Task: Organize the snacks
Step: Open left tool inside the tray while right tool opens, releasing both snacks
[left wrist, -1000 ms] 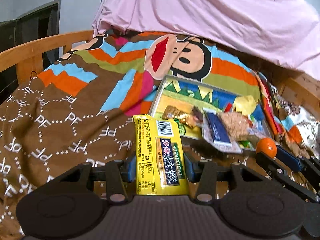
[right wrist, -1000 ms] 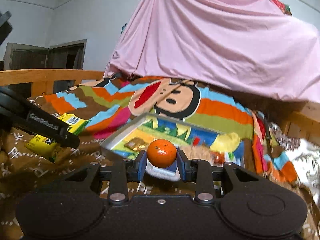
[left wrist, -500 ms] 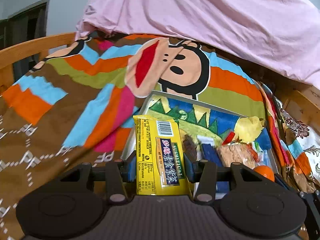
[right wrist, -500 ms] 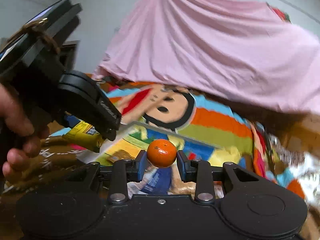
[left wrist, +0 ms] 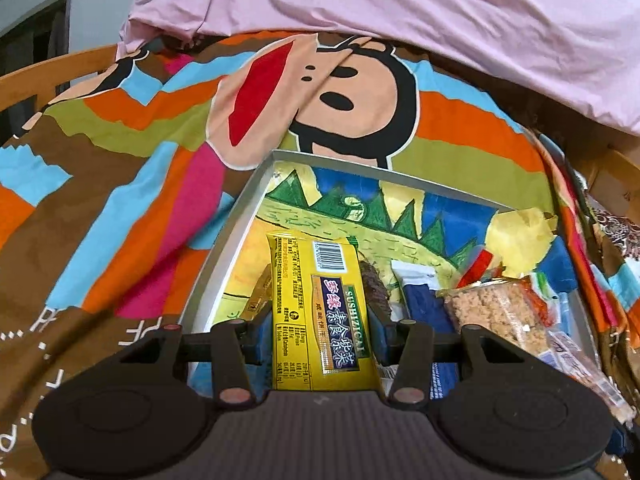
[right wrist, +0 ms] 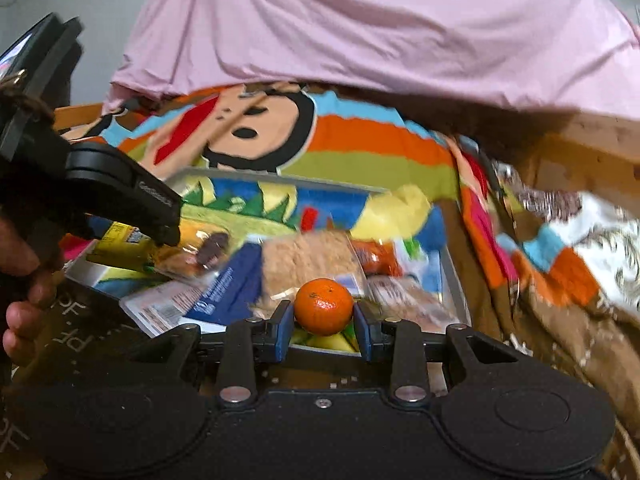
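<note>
Yellow foil fills the middle of our left view: the left gripper [left wrist: 324, 330] pinches a yellow snack packet [left wrist: 320, 312] by its two long edges, the blue pads pressed against either side. Its long axis runs straight away from us along the fingers, the barcode end pointing forward over the tray [left wrist: 224, 256], the printed label running lengthwise. We see the packet above the tray's near left part, close to the grey left rim; whether it touches the picture lining the tray floor we cannot tell.

Our right gripper [right wrist: 324, 326] is closed on a small orange mandarin [right wrist: 324, 306], one blue pad on each side of it, its dimpled stem end turned upward. It sits over the tray's near edge, above the heap of packets: a clear bag of brown crumbly snack [right wrist: 308, 264] and a dark blue pouch [right wrist: 228, 284] lying slantwise. On the left of that view a hand [right wrist: 20, 280] holds the other gripper, the yellow packet jutting out toward the tray. All rests on a striped cartoon bedspread [left wrist: 120, 208]
</note>
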Tool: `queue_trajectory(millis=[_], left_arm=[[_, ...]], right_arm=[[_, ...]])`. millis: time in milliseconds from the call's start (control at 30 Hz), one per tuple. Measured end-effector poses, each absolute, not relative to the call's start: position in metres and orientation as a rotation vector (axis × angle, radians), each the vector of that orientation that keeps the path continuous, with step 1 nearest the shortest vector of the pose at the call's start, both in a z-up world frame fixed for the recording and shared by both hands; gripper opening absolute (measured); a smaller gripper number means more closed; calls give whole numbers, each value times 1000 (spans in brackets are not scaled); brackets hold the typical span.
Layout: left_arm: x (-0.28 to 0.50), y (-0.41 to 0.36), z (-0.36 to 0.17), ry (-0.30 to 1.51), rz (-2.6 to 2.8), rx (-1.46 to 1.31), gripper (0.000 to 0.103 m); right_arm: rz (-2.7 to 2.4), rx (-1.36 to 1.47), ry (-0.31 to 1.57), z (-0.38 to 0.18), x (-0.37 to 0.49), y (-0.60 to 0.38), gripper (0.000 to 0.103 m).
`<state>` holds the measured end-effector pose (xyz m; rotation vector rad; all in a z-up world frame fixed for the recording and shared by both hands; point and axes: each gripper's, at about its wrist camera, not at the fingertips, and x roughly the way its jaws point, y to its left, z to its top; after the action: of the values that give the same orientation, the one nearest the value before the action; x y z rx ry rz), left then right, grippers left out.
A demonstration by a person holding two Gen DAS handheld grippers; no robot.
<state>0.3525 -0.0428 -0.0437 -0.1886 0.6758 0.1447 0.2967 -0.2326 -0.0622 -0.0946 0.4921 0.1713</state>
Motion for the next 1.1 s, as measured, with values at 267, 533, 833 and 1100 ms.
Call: queue_trajectory(millis=[267, 533, 833, 1100], left_arm=[[359, -42, -56, 685, 193, -183, 50], [359, -47, -63, 705, 200, -175, 51], [353, -54, -66, 715, 206, -149, 56], [343, -60, -60, 690, 203, -128, 87]], right_arm=[[176, -71, 516, -65, 303, -236, 35], [180, -81, 518, -68, 305, -236, 36], [185, -81, 518, -68, 305, -236, 41], [184, -73, 493, -62, 302, -236, 61]])
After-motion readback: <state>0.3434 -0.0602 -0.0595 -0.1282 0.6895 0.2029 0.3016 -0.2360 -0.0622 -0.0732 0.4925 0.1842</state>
